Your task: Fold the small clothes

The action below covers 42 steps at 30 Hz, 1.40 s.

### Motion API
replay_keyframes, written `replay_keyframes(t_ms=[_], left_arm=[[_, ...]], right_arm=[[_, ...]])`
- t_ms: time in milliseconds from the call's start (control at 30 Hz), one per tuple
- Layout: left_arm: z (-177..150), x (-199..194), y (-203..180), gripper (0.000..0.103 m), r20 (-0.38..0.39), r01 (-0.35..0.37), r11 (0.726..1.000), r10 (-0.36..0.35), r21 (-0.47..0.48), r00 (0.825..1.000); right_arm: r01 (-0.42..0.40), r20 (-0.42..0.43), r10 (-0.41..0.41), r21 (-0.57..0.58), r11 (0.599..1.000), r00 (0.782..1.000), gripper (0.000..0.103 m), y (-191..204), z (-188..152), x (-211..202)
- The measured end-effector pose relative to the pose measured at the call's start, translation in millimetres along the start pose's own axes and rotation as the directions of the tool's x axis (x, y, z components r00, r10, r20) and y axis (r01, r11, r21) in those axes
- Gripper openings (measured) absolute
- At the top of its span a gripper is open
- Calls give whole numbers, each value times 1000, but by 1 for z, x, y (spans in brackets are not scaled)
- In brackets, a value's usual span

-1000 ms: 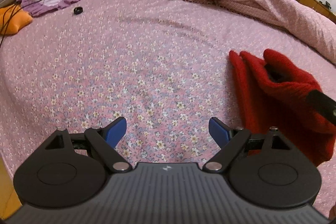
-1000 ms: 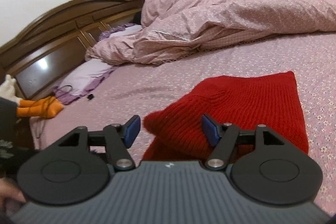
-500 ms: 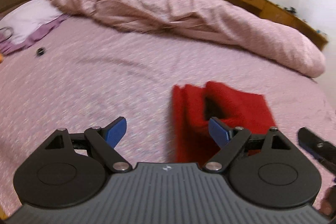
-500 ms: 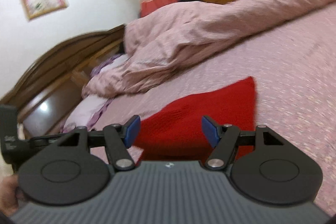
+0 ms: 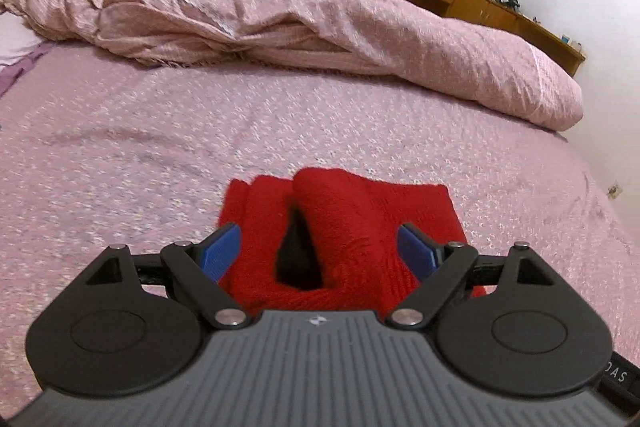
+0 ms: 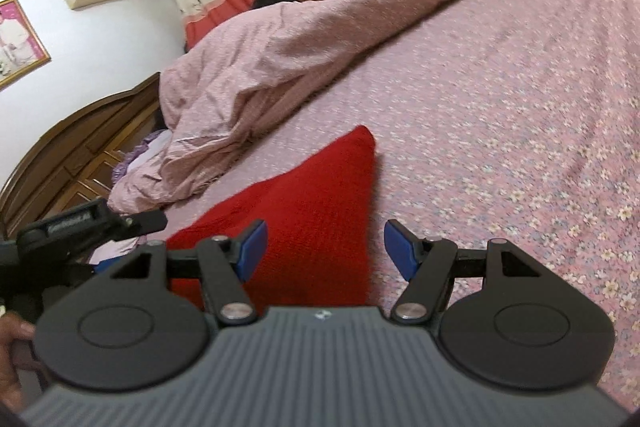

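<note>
1. Red knit garment lay partly folded on the flowered bedsheet, mid-bed, well short of the heaped quilt at the far side. Top layer humped, w/ a dark opening gaping toward the left cam.
2. Left gripper: jaws spread wide, nothing held. Garment sat dead ahead between the blue pads, the hump just beyond the tips.
3. Right gripper: jaws also spread, empty. Red knit garment filled most of its gap; garment's right edge ran just inside the right pad, a far corner pointing away toward the quilt.
4. Long axis ran roughly away from both cams, along the approach line.
5. Judgement: both tools abt equally near the near edge; left centred on the hump, right on the flat right border. Contact w/ cloth: couldn't tell.
6. Left gripper showed at right cam's left edge.
</note>
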State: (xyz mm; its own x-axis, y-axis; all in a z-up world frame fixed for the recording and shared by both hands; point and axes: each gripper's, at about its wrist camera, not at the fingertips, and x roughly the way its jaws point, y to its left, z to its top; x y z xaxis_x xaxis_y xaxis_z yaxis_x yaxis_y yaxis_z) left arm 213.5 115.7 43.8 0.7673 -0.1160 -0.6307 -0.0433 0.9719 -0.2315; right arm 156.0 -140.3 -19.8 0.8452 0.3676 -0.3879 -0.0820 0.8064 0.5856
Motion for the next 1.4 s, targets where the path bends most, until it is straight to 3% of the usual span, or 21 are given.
replay_keyframes(t_ms=[133,200,300,533,600,667,1000,1167,1400], left_arm=[[-6,16,-4,84,-10,33,999,-33,16,999],[-10,22,-6,71,-13,50,998,-49,31,999],[-15,30,-9,59,-10,22,998,-21,67,1000],[-25,41,-7,53,11,29,996,-30,82,999],[-27,39,-6,33,37,37,996,-40,82,998],[-28,32,-3,28,62,63,996,-67,69,996],[-32,-32,17,24,188,86,996,-82,-8,979],[-44,-43,50,24,152,51,996,-40,-71,988],[-68,-21,91,24,65,0,988,10,-154,998]], right_arm=[[16,-6,-16,16,1000,1000,68,-11,-1,4],[25,-13,-25,32,999,1000,68,-16,-1,6],[33,-28,-31,55,998,999,68,-22,-3,9],[40,-40,-37,68,997,998,68,-27,-8,12],[40,-39,-38,68,997,999,68,-27,-9,12],[42,-39,-40,64,997,998,68,-26,-9,11],[40,-36,-38,38,998,999,68,-17,-8,8],[13,-38,-13,0,1000,999,68,-3,-10,9],[-37,-72,31,-81,996,997,68,23,-21,20]])
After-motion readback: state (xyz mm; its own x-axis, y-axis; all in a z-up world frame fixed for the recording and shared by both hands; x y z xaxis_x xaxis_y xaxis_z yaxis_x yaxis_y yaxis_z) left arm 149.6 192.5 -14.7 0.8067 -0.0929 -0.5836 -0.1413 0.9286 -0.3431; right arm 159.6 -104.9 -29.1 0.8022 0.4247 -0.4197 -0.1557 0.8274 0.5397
